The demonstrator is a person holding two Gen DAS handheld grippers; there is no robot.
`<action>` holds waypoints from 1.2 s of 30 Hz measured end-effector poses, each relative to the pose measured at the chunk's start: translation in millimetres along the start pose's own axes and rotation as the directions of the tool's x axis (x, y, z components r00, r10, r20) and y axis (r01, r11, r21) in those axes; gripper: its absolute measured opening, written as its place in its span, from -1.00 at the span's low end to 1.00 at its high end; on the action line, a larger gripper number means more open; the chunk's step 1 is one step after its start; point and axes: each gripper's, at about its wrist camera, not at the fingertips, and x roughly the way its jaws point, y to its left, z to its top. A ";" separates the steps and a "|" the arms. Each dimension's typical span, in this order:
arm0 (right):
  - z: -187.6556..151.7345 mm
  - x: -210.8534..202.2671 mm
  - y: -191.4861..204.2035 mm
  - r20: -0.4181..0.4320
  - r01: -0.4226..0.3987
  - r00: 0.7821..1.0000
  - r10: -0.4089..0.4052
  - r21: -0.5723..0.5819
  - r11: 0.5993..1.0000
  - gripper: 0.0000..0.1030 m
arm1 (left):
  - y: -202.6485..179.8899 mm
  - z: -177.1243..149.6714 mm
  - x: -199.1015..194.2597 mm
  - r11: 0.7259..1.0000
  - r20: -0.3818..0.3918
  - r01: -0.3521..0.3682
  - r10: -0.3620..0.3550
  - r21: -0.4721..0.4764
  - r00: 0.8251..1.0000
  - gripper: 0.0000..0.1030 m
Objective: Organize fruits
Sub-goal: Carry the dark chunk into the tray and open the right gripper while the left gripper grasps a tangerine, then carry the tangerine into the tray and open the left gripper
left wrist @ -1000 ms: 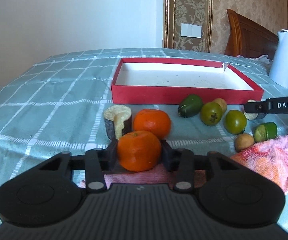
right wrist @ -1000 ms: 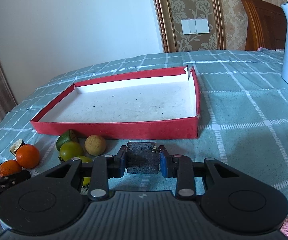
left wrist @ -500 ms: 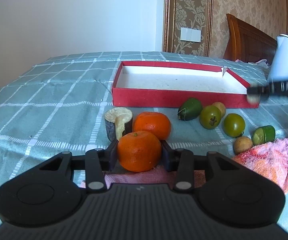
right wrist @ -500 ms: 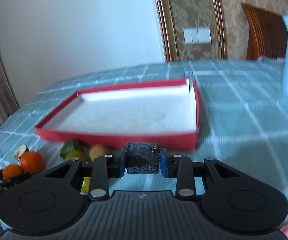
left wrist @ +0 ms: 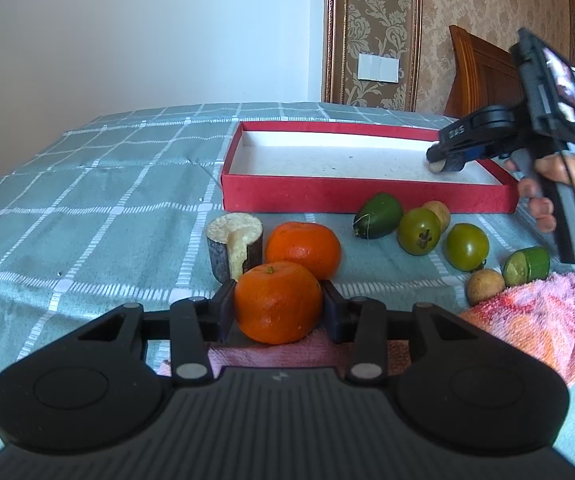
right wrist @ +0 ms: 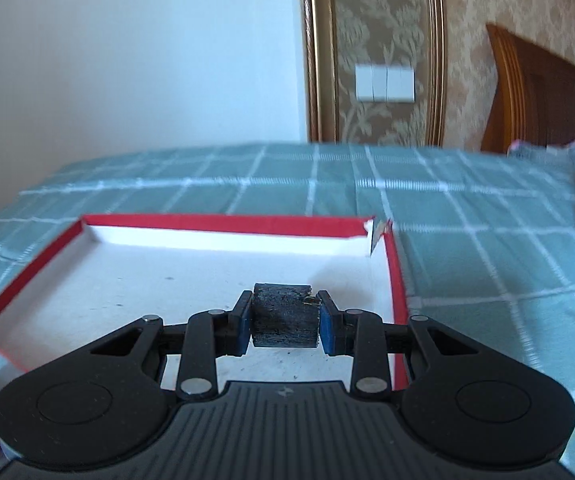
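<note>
dark chunk (right wrist: 282,321) clamped between right gripper (right wrist: 283,326) pads, apparently above red tray (right wrist: 397,280)

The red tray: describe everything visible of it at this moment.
The red tray is a shallow rectangular box, seemingly card, with red walls and a speckled white floor. One far corner is torn open. It lies flat on the checked cloth, fruit lined along its near wall. Nothing lies in it; the right gripper holds a dark cut piece over its floor.

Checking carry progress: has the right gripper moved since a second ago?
Yes. The right gripper, shut on the dark sugarcane piece, has crossed the red tray's near wall and is now over its white floor.
</note>
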 end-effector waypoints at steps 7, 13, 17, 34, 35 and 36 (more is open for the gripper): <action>-3.1 10.3 1.9 -0.015 0.013 1.000 -0.013 -0.016 1.000 -0.37 | -2.8 -0.4 0.1 1.000 0.001 -0.006 0.006 0.014 1.000 -0.23; -4.3 8.4 -0.4 -0.019 0.001 1.000 -0.001 -0.001 1.000 0.17 | -4.5 -0.2 0.1 1.000 0.000 -0.010 0.010 0.024 1.000 -0.24; -3.6 -3.4 -3.5 0.028 0.006 1.000 -0.006 0.007 1.000 0.55 | -5.6 -0.7 0.8 0.999 0.001 -0.013 0.013 0.033 1.000 -0.24; -52.4 -99.8 -37.6 0.219 0.012 0.976 -0.013 0.008 1.000 0.56 | -6.7 -5.0 -9.3 0.999 0.036 0.000 -0.002 0.041 0.999 -0.23; -55.0 -100.0 -37.6 0.205 0.009 0.979 -0.010 0.007 1.000 0.56 | -6.3 -5.1 -11.0 0.999 0.037 0.001 -0.003 0.036 0.999 -0.23; -56.6 -99.9 -37.8 0.194 0.007 0.981 -0.008 0.007 1.000 0.56 | -6.0 -4.9 -12.9 0.999 0.036 0.003 -0.004 0.032 0.999 -0.23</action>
